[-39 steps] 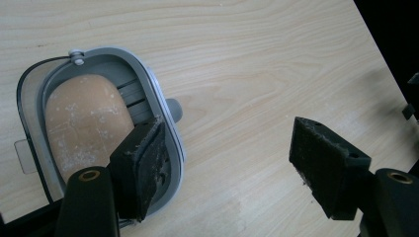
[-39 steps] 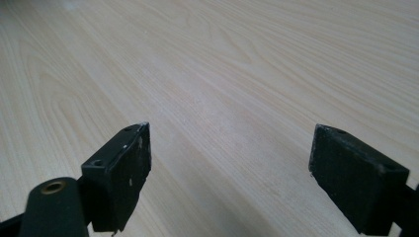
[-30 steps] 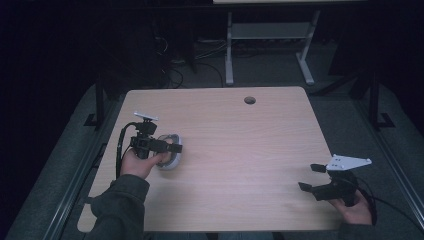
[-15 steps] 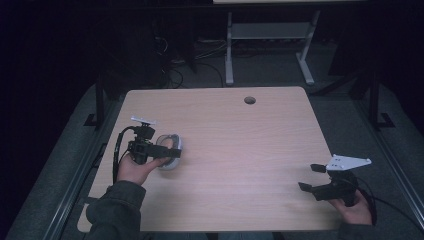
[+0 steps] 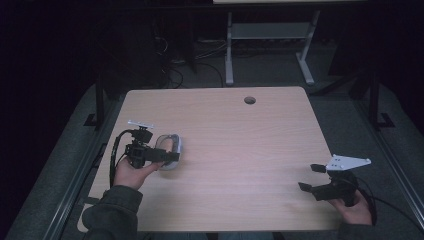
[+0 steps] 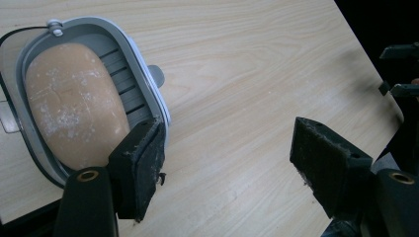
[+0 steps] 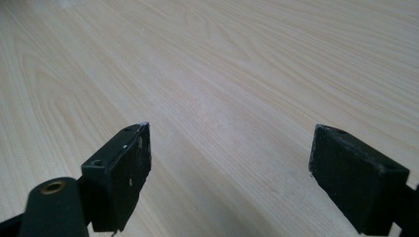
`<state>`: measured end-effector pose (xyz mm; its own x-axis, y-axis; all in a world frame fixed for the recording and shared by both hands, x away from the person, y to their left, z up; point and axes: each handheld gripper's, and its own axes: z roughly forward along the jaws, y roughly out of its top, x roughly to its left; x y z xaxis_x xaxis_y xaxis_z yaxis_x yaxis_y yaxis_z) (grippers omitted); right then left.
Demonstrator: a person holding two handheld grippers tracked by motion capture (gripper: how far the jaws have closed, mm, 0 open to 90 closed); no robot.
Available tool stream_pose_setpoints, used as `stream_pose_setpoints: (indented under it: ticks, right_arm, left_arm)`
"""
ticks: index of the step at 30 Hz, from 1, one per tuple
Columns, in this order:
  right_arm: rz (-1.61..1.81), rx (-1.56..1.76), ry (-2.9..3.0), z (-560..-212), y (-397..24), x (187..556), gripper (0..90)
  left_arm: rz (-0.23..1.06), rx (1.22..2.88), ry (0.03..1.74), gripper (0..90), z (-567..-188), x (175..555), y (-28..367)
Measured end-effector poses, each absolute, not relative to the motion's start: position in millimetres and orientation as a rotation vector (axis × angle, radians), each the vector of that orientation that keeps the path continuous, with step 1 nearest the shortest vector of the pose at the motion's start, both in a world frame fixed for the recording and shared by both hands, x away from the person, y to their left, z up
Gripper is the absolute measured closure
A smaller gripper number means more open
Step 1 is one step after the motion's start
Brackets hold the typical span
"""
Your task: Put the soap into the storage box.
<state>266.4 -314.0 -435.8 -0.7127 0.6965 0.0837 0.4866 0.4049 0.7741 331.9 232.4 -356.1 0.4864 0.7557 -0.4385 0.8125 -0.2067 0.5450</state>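
Left gripper [image 5: 167,157] held in left hand [image 5: 131,172], jaws spread wide, pointing right. Right gripper [image 5: 311,177] in right hand [image 5: 356,209], low at near right, jaws apart, pointing left.

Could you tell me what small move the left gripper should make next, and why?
Probably shift the left gripper sideways to centre on the soap dish: its jaws stand open, one pad at the dish's rim, the other over bare table.

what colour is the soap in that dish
Pale peachy tan soap with whitish specks, in a grey dish; clearest in the left gripper view.
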Motion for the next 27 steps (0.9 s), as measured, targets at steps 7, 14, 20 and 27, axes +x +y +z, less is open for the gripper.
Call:
stream_pose_setpoints:
  ticks: [7, 14, 20, 27]
  right_arm:
    - [1.189, 1.036, 2.416, -436, -314, 267, 15.8]
    - [1.184, 1.038, 2.418, -436, -313, 267, 15.8]
    - [1.181, 1.04, 2.42, -436, -312, 267, 15.8]
    - [1.173, 1.036, 2.425, -437, -312, 267, 15.8]
  left_arm:
    - [-0.099, 1.978, 1.286, 28.7, -358, 327, 237]
    - [-0.113, 1.984, 1.278, 28.7, -363, 323, 241]
    - [-0.125, 1.984, 1.27, 28.4, -368, 320, 244]
    - [-0.13, 1.968, 1.266, 28.3, -372, 315, 248]
